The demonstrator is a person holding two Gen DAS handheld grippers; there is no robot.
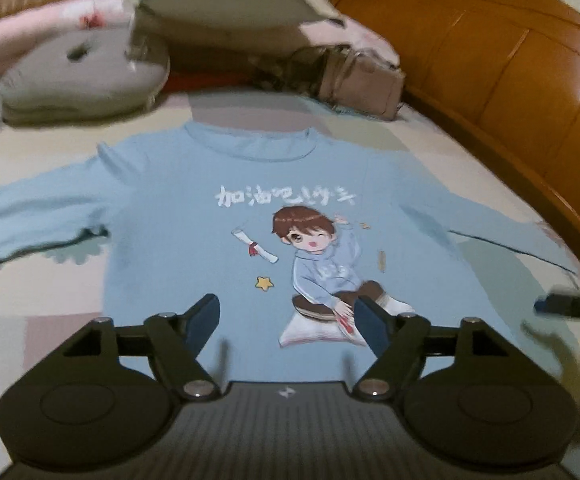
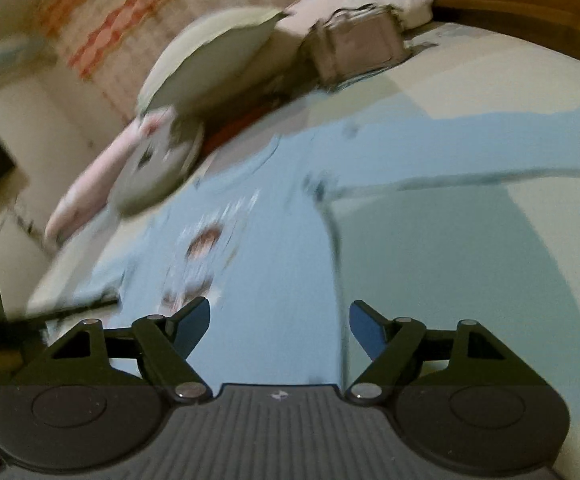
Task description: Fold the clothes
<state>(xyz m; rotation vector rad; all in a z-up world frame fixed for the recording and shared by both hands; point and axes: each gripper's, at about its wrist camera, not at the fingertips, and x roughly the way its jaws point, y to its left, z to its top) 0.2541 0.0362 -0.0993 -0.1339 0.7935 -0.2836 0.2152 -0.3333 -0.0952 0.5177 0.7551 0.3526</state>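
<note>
Light-blue cartoon-print long-sleeved shirt (image 1: 194,216), flat, face-up, sleeves outspread

Patchwork-covered bed (image 1: 429,148), light blue long-sleeved shirt (image 1: 194,220) spread flat (print up), pillows (image 1: 86,80) heaped near wooden headboard (image 1: 509,60)

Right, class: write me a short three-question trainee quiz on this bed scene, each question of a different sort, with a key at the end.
1. True or false: the blue shirt lies print-side up, with both sleeves spread outwards.
2. Multiple choice: how does the left tool stand? A) shut on a sleeve B) open, holding nothing C) shut on the collar
3. Fill in: beyond the shirt's collar, at the head of the bed, lie heaped ______.

Key
1. True.
2. B. The right tool is open too, above the shirt's side edge.
3. Pillows.
</note>
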